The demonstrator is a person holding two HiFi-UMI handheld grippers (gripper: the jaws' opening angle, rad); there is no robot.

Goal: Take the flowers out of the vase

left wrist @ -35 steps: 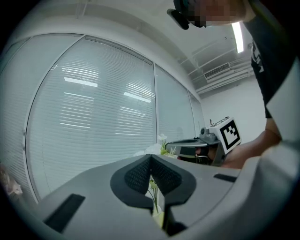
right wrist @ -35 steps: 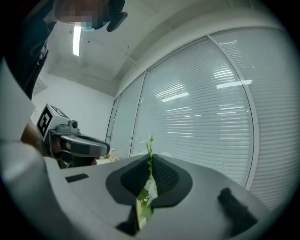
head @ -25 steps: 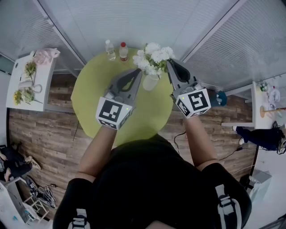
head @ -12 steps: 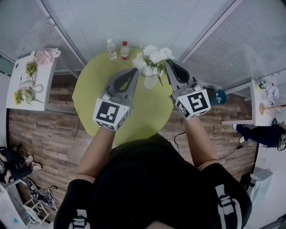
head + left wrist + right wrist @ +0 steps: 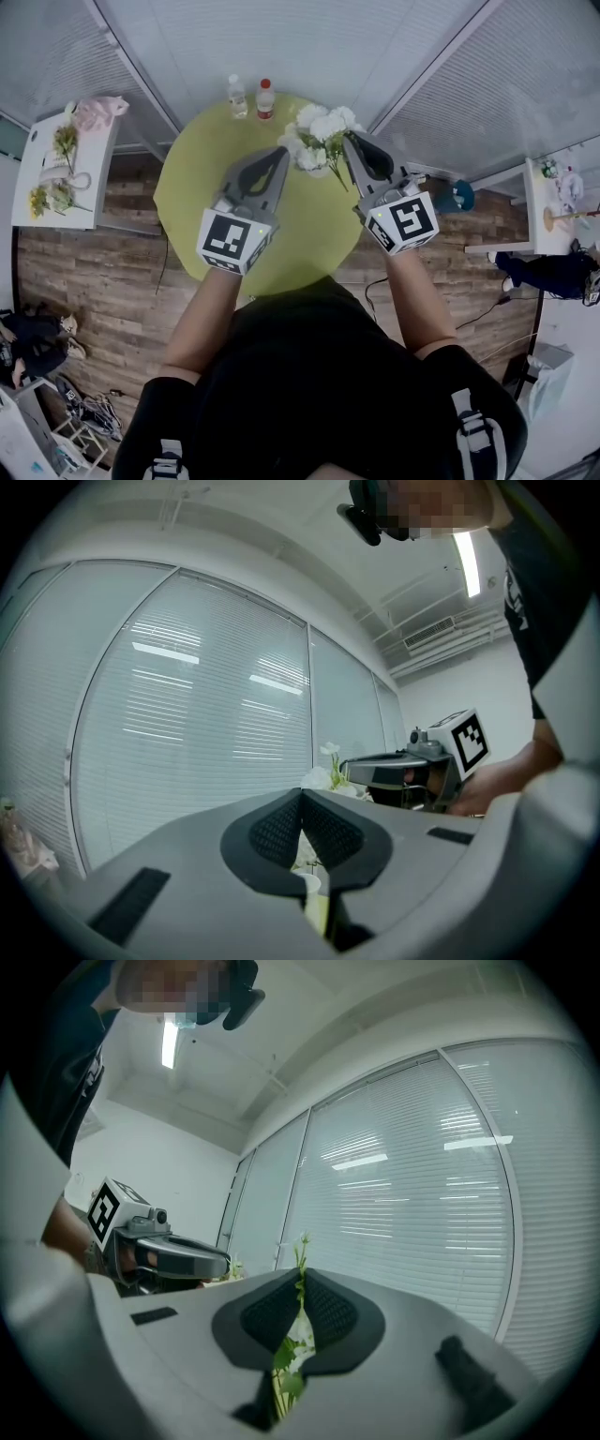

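Right gripper view shows our right tool [image 5: 300, 1288] clamped on the thin green stem [image 5: 302, 1247] of white flowers [image 5: 322, 125] above the round yellow-green bench [image 5: 192, 187]. Our left tool [image 5: 302, 801] is closed, with the small white vase [image 5: 307, 883] beyond it.

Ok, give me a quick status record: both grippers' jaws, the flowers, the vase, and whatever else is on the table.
flowers: white bunch, between the two grippers
right gripper: jaws shut on a green stem of the flowers
left gripper: jaws together at the tips, nothing pinched
vase: only its white rim shows, past the left gripper's jaws
table: round, green
bottles: two at the far edge, apart from the flowers
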